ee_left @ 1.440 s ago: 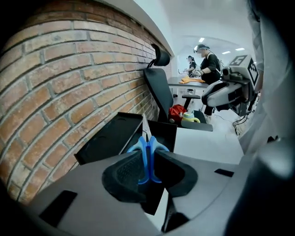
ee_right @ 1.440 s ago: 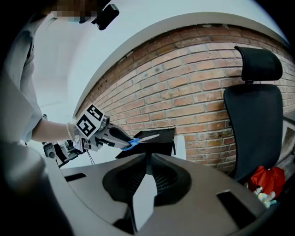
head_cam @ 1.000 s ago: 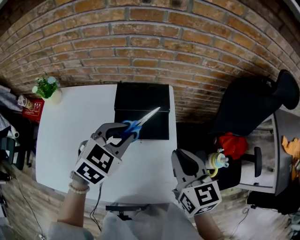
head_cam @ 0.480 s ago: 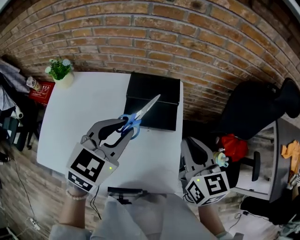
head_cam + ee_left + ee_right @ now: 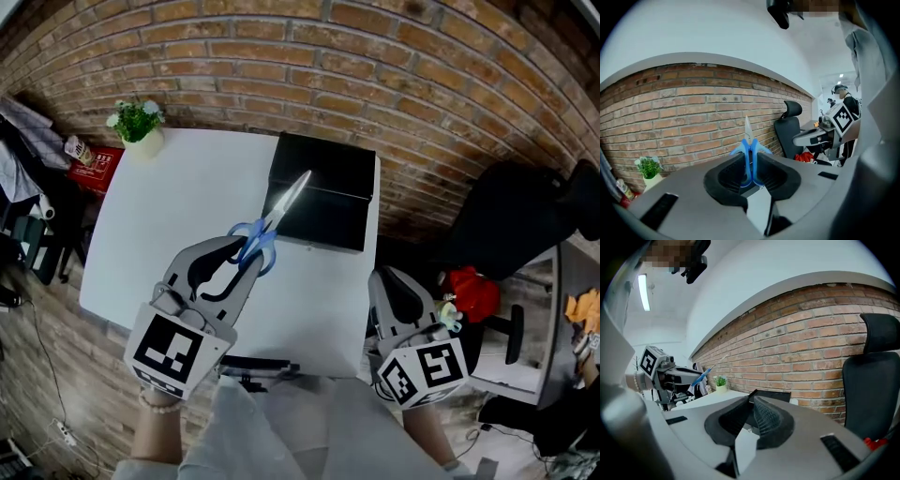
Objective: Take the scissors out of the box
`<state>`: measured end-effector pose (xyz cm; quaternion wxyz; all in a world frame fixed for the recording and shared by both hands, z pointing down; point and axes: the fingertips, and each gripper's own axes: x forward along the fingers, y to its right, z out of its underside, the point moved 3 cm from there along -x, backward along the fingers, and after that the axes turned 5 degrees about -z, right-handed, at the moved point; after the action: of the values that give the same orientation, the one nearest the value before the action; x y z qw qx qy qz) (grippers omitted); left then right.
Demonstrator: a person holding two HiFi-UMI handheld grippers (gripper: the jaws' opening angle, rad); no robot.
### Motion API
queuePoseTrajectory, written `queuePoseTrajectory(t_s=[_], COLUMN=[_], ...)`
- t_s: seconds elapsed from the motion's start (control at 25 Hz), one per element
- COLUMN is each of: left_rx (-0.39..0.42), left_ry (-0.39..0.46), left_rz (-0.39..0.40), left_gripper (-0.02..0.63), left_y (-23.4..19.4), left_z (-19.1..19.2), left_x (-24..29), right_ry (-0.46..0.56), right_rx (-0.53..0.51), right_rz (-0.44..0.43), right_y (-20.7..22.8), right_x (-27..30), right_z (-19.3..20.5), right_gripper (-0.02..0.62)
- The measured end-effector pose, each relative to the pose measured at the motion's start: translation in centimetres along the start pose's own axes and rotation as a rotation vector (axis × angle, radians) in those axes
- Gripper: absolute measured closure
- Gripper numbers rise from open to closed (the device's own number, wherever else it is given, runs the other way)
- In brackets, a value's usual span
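Scissors [image 5: 281,208] are clamped by their handles in the left gripper [image 5: 246,255], blades pointed away, likely for safety, above the box [image 5: 323,169]. The right gripper [image 5: 389,281] is idle, jaws together on nothing.

**Even indoor light, strong fisheye**

Head view is bright and soft. The white table [image 5: 169,216] is nearly blown out, with a glint on the scissors [image 5: 281,206] blade. A ceiling tube [image 5: 643,291] glares in the right gripper view. Both gripper views have dark corners, a bowed brick wall [image 5: 670,112] and soft foregrounds.
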<state>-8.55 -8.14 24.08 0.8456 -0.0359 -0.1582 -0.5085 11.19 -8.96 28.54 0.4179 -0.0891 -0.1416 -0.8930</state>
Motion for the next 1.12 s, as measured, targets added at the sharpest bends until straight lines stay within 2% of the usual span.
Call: queuePoseTrajectory(t_s=[0.16,0.48,1.12], left_rx=[-0.009,-0.019,-0.007], left_ry=[-0.005,-0.01,0.008], left_rz=[-0.026,-0.024,0.005], left_gripper=[0.506,0.506,0.506], left_y=[-0.2,0.2,0.8], left_z=[0.3,0.8,0.3], left_x=[-1.1,-1.5,-0.8], right_ry=[-0.005,-0.009,-0.012], right_rx=[-0.029,-0.08,-0.108], right_rz=[-0.012,-0.037,-0.008], right_y=[-0.8,-1.8,-1.7], right_x=[-0.1,0.0,-0.1], right_z=[-0.1,-0.3,-0.7], right_gripper=[0.535,0.538,0.541])
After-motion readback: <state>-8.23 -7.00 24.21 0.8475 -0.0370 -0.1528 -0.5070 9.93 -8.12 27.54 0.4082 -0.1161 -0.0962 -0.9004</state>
